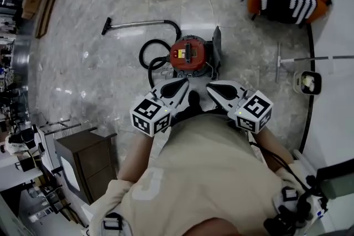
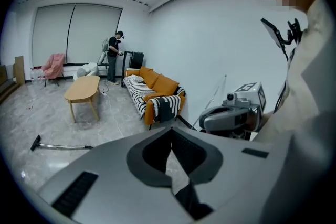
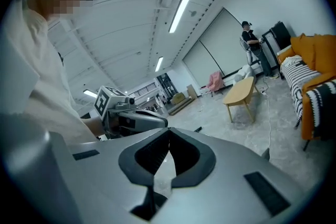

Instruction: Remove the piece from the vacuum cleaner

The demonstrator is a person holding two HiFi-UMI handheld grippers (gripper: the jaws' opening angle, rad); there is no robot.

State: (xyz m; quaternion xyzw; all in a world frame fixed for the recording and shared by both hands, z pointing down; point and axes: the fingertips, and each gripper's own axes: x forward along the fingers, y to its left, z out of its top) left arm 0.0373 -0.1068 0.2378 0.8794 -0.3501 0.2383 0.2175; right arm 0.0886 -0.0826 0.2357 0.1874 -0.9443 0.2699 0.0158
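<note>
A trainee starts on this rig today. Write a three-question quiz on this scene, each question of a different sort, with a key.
1. True or false: the left gripper and the right gripper both have their jaws wide apart.
2. Multiple choice: the body of the vacuum cleaner is A) blue, B) red, C) green.
3. Fill in: the vacuum cleaner's wand lies flat on the ___.

Key
1. False: both grippers are shut, with nothing between the jaws.
2. B.
3. Floor.
</note>
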